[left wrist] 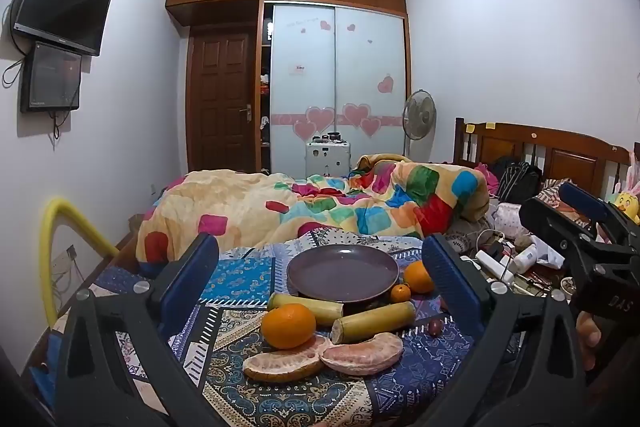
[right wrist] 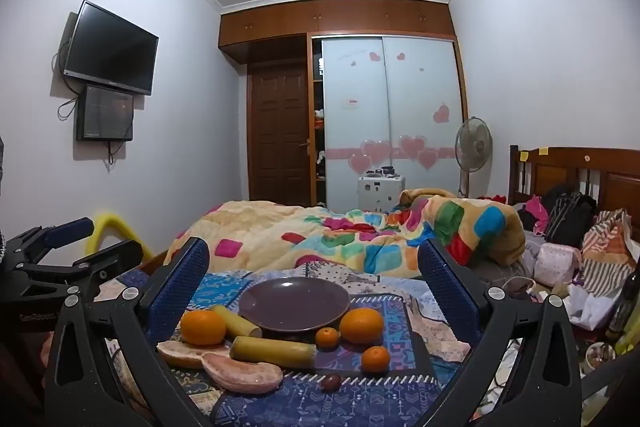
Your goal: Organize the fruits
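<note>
A patterned blue cloth [left wrist: 240,283] covers the near end of a bed, and the fruit lies on it around an empty purple plate [left wrist: 343,273]. In the left wrist view a large orange [left wrist: 289,325] sits in front of the plate, touching two yellow-green cane pieces [left wrist: 376,321] that lie crosswise between it and the plate. Two peeled pomelo segments [left wrist: 324,357] rest side by side nearest the camera. To the right of the plate are a second large orange [left wrist: 418,277] and a small tangerine [left wrist: 400,293] just beside it; another tangerine [right wrist: 375,359] shows in the right wrist view, with a small dark round fruit [right wrist: 330,381], perhaps a plum, in front of it.

The left gripper [left wrist: 320,287] stands wide with nothing between its blue pads, and the right gripper [right wrist: 314,291] is likewise spread wide and empty; both hang short of the fruit.

Beyond the cloth a colourful quilt [left wrist: 320,211] is heaped on the bed. A wooden headboard [left wrist: 560,151] and a clutter of bags and bottles fill the right side. On the left wall hangs a television [left wrist: 62,1] over a smaller screen [left wrist: 52,77]. At the far end are a brown door [left wrist: 222,105], a wardrobe [left wrist: 336,87] with sliding panels bearing pink hearts, and a standing fan [left wrist: 419,115].
</note>
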Demonstrator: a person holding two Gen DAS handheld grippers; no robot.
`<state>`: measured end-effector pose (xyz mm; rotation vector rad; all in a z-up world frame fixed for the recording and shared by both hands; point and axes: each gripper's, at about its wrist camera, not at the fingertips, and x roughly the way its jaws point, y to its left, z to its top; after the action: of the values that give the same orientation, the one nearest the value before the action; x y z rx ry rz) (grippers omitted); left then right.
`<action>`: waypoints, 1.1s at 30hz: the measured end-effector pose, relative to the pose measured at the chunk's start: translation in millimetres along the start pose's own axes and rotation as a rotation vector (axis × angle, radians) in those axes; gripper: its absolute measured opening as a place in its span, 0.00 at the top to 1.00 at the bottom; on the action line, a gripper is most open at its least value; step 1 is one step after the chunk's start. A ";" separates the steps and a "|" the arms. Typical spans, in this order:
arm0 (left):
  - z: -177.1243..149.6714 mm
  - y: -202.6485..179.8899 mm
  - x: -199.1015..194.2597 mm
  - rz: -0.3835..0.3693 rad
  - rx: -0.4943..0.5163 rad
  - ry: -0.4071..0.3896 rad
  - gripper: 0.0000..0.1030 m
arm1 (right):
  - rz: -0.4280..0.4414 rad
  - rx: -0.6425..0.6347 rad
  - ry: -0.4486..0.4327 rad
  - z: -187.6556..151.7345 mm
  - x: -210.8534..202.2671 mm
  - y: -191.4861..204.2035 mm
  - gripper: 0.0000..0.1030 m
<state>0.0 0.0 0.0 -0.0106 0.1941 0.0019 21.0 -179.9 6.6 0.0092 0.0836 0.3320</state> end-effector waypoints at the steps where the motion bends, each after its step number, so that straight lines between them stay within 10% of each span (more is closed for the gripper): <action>1: 0.0 0.0 -0.3 -0.001 -0.001 -0.002 0.00 | -0.001 -0.003 0.006 -0.1 0.3 -0.7 0.00; 33: -2.5 4.5 2.0 0.019 0.005 -0.008 0.00 | 0.007 0.019 0.003 -2.9 4.1 5.3 0.00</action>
<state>1.5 4.5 -2.9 -0.0037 0.1859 0.0207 23.0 -173.6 3.5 0.0275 0.0898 0.3382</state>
